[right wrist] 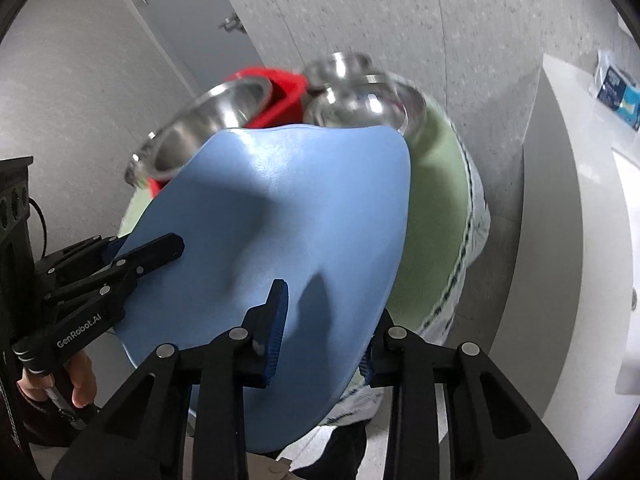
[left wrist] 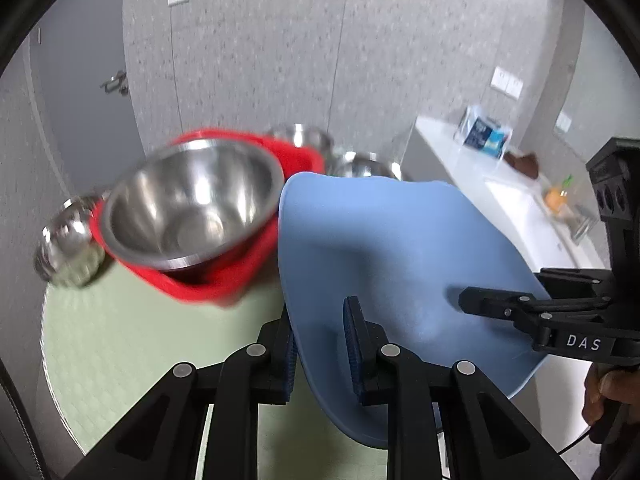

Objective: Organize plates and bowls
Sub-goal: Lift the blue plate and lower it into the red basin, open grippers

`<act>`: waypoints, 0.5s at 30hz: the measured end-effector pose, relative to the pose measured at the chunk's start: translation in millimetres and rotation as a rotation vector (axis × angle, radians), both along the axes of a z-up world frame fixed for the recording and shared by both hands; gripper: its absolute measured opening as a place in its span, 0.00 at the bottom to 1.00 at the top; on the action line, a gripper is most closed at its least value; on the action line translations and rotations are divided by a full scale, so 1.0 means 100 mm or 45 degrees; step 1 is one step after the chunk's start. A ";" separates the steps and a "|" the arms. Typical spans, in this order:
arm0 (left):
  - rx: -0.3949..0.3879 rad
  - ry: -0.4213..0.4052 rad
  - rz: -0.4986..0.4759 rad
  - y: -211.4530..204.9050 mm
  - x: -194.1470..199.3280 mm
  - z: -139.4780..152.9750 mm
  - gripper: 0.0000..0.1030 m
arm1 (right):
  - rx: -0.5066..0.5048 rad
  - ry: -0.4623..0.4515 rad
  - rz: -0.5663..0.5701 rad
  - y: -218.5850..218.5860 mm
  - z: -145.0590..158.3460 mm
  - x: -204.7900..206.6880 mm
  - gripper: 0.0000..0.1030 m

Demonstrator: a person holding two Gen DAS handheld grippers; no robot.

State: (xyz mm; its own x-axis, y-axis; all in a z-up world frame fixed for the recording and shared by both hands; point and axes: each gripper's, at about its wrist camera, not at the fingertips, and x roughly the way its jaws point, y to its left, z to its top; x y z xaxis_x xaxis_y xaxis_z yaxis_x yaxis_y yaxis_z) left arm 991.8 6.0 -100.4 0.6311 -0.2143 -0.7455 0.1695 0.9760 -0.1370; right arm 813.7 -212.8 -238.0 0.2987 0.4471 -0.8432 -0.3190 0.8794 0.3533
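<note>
A large blue plate point(left wrist: 380, 248) point(right wrist: 280, 208) hangs tilted above the green-covered table point(left wrist: 120, 340), held from both sides. My left gripper point(left wrist: 320, 354) is shut on its left rim, one pad above and one below; the right wrist view shows this gripper point(right wrist: 160, 250) at the plate's left edge. My right gripper point(right wrist: 322, 344) is shut on the opposite rim, and the left wrist view has it point(left wrist: 472, 300) at the plate's right edge. Behind the plate a steel bowl point(left wrist: 192, 204) point(right wrist: 208, 128) sits in a red dish point(left wrist: 224, 280) point(right wrist: 284, 92).
More steel bowls stand on the table: one at the left point(left wrist: 68, 248), one at the back point(left wrist: 300, 136), one behind the blue plate point(left wrist: 366, 164) point(right wrist: 360, 108). A white counter point(left wrist: 500, 184) point(right wrist: 580, 200) with a blue-white package point(left wrist: 486, 136) runs along the right. A grey wall stands behind.
</note>
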 end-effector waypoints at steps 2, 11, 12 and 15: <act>-0.006 -0.040 0.006 0.10 0.00 0.11 0.17 | 0.006 -0.039 0.001 0.07 0.12 0.04 0.30; -0.001 -0.102 0.115 0.88 0.20 0.19 0.17 | -0.004 -0.153 0.077 0.77 0.34 0.58 0.30; 0.002 -0.098 0.125 0.97 0.24 0.17 0.17 | -0.006 -0.158 0.091 0.87 0.34 0.65 0.30; 0.023 -0.078 0.153 1.14 0.42 0.11 0.17 | -0.014 -0.158 0.114 1.13 0.31 0.87 0.30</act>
